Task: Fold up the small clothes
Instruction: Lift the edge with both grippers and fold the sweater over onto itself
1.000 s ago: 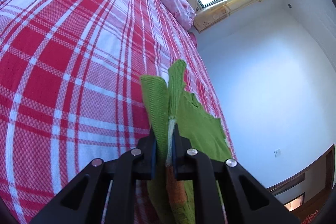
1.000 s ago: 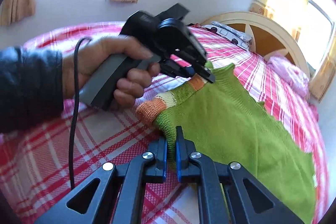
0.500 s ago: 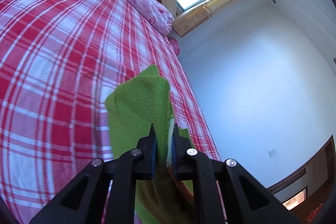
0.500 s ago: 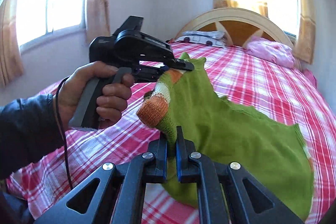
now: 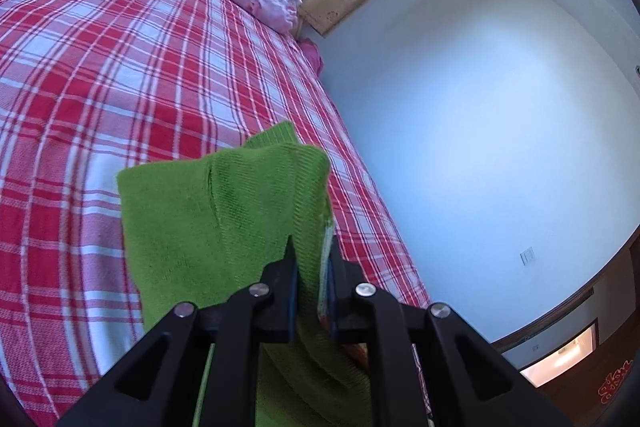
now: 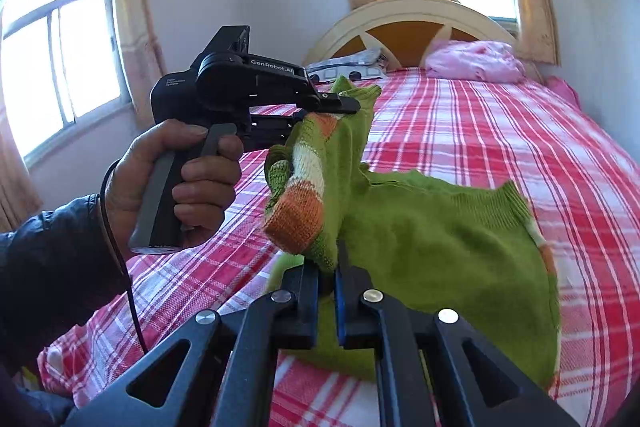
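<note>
While both grippers clamp it, green sweater lifted, orange-striped cuff

Both hand-held grippers, left and right, are clamped, raised.

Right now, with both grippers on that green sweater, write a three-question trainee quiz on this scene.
1. True or false: the left gripper is shut on the sweater.
2. The pink pillow lies: A) by the headboard B) under the sweater C) in the hand.
3. Fill in: the cuff beside the right gripper is striped orange and ____.

Key: 1 true; 2 A; 3 white.
</note>
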A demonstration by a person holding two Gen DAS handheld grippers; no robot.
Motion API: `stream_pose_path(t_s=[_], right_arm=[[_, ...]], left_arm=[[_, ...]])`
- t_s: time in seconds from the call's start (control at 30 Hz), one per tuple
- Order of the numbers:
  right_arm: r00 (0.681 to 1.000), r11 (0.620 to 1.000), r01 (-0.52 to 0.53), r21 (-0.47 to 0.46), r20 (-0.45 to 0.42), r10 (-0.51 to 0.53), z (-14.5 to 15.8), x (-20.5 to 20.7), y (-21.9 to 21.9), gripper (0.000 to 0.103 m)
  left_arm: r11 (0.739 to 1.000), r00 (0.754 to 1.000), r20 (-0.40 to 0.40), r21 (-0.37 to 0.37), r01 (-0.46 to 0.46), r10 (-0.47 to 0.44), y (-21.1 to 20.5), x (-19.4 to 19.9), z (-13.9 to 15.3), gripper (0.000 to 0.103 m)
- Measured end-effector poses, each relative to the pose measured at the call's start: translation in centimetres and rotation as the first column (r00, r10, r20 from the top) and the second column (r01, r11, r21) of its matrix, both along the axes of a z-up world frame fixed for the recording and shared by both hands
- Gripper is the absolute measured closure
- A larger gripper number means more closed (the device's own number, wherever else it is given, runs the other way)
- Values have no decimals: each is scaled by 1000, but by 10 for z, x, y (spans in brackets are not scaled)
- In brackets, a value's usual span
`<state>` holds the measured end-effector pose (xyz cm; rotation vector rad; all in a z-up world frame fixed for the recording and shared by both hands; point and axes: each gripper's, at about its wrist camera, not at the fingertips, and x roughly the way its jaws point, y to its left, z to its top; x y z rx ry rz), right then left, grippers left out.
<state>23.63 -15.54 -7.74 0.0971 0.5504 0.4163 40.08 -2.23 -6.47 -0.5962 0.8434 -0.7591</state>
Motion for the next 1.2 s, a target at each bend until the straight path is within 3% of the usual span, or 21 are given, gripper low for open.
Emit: stream_pose_path(t_s=[0.3,0.8,1.2], right_arm=[[997,996,51,78,-56,-46,-5,-3,-47,98],[980,982,121,146,-174,-95,-33,-13,-94,98],[955,963,189,192,-266,-134,-59,-11,-128,98]], left_arm=[[996,998,13,66,62,-63,-50,-2,6,91],[980,990,-29,145,139,-136,-116,-5,-13,91],[945,986,-27,282,164,-163,-160,-8,-30,91]])
